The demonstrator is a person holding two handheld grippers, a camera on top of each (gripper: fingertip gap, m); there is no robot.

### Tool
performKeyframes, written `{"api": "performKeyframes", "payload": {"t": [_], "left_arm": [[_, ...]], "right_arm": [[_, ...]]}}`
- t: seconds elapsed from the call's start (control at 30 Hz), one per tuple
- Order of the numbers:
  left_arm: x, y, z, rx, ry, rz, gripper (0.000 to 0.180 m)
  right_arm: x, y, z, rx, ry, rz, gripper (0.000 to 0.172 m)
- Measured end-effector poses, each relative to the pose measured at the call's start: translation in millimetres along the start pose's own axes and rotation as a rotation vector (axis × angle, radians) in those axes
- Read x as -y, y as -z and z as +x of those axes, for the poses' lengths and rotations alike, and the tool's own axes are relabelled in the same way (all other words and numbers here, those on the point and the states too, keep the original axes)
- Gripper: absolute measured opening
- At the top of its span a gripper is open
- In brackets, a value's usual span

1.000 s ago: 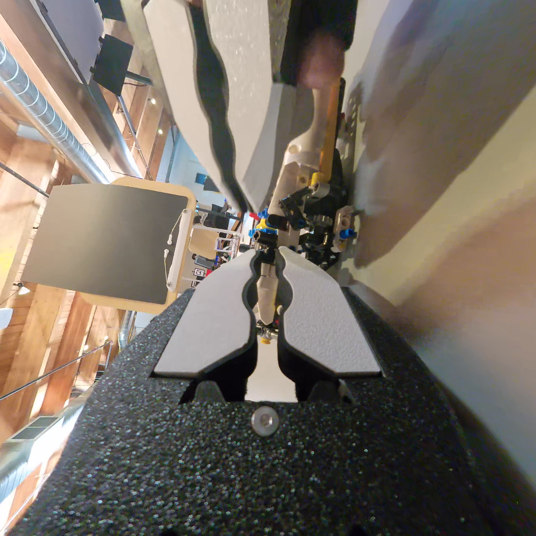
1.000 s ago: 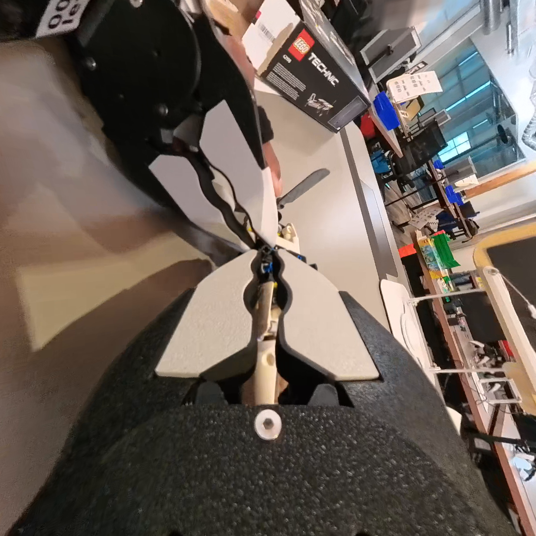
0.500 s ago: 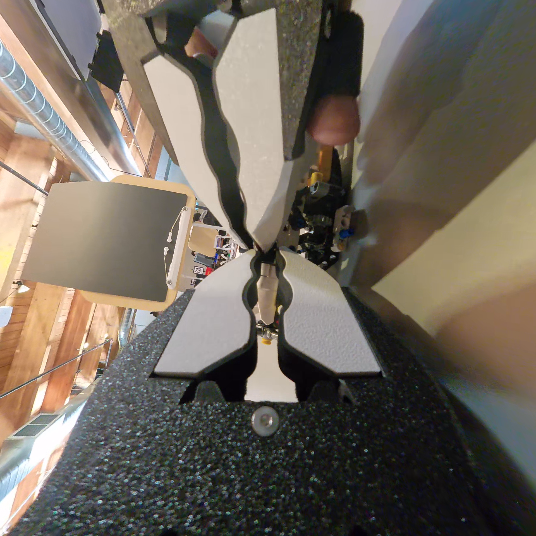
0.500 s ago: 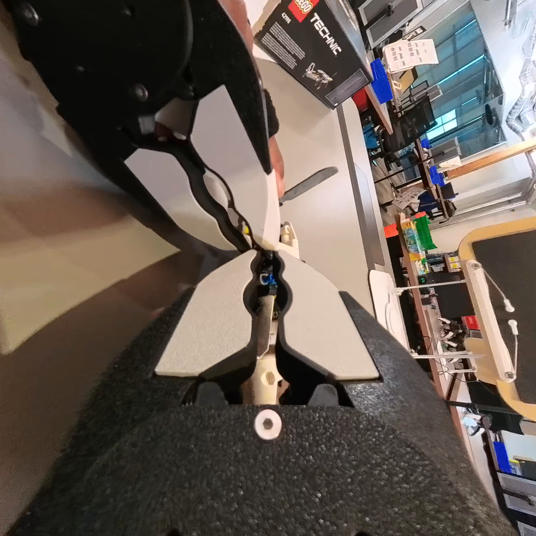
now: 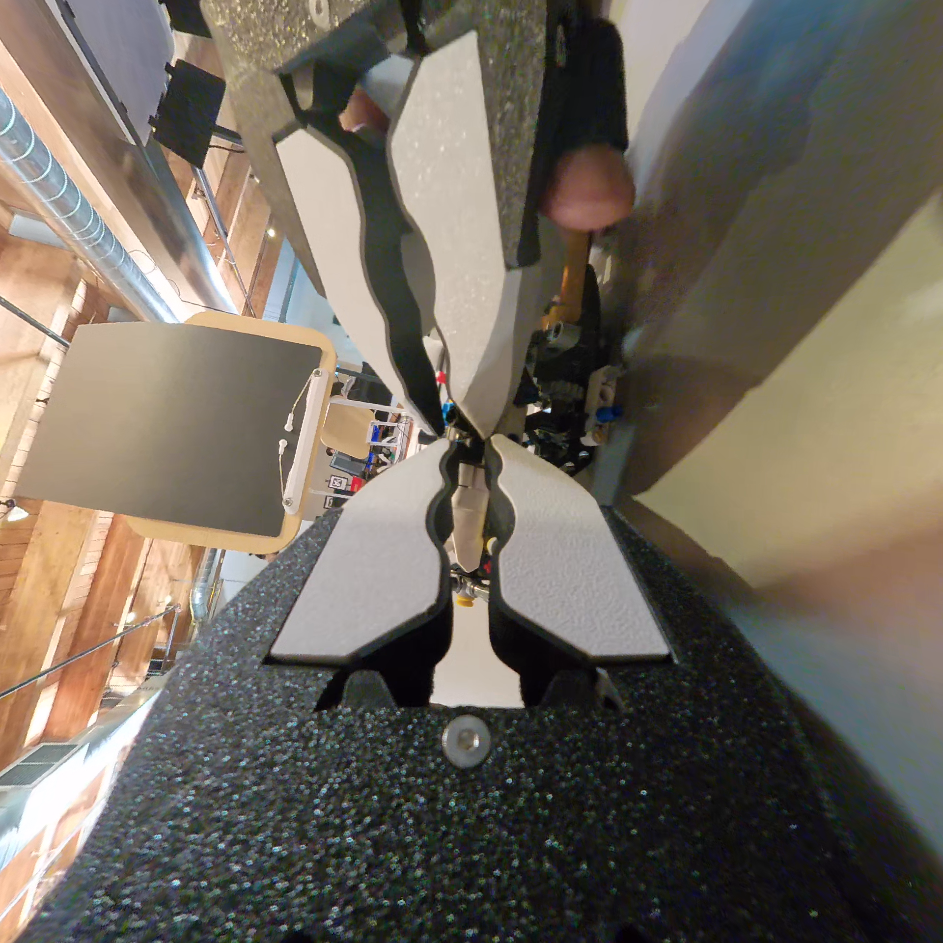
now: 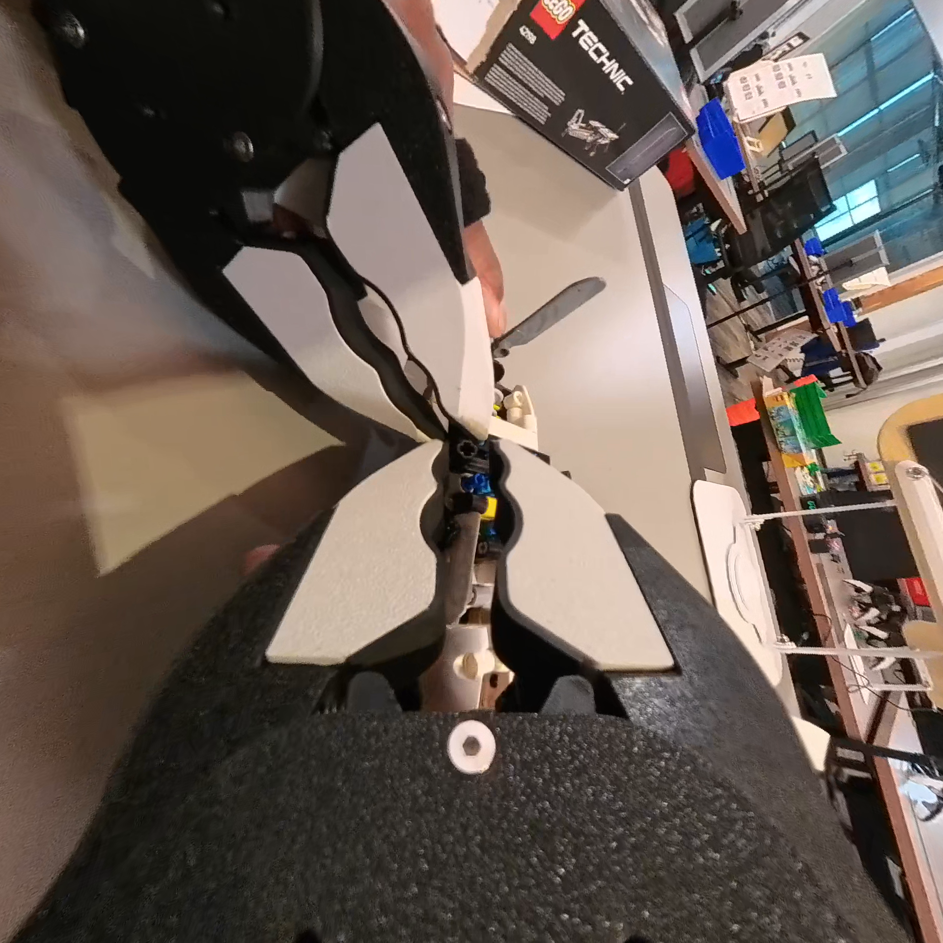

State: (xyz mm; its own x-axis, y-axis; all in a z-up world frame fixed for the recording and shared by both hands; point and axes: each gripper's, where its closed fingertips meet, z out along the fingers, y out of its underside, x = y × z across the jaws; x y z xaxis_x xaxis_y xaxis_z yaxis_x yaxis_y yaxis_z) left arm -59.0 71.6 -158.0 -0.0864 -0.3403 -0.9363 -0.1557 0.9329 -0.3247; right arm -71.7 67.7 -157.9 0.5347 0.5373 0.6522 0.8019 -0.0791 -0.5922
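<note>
- Gripping a white-and-black brick-built model, the left gripper had both pads pressed against its pale beam, seemingly to steady it.
- At twelve o'clock, tip to tip with it, the right gripper was clamped on the model's black connector end, coloured pins showing behind.
- Beyond, at one o'clock, a grey blade piece lay on the pale table, with bare surface around.
- Farthest, at twelve o'clock, a black box stood near the table's edge.
</note>
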Motion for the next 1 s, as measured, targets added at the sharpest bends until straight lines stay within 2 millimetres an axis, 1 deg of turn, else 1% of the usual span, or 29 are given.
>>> {"api": "performKeyframes", "payload": {"t": [0.07, 0.33, 0.47, 1.0], "left_arm": [[1, 1, 1, 0.001, -0.003, 0.001, 0.011], [2, 5, 2, -0.009, 0.002, 0.015, 0.011], [4, 7, 3, -0.014, 0.007, 0.04, 0.011], [9, 10, 6, -0.042, 0.057, 0.089, 0.012]], "right_arm": [[0, -1, -3, 0.025, 0.001, 0.001, 0.009], [0, -1, -4, 0.115, 0.062, -0.002, 0.009], [0, 2, -7, 0.183, -0.001, 0.043, 0.008], [-3, 9, -10, 0.21, -0.023, 0.081, 0.007]]}}
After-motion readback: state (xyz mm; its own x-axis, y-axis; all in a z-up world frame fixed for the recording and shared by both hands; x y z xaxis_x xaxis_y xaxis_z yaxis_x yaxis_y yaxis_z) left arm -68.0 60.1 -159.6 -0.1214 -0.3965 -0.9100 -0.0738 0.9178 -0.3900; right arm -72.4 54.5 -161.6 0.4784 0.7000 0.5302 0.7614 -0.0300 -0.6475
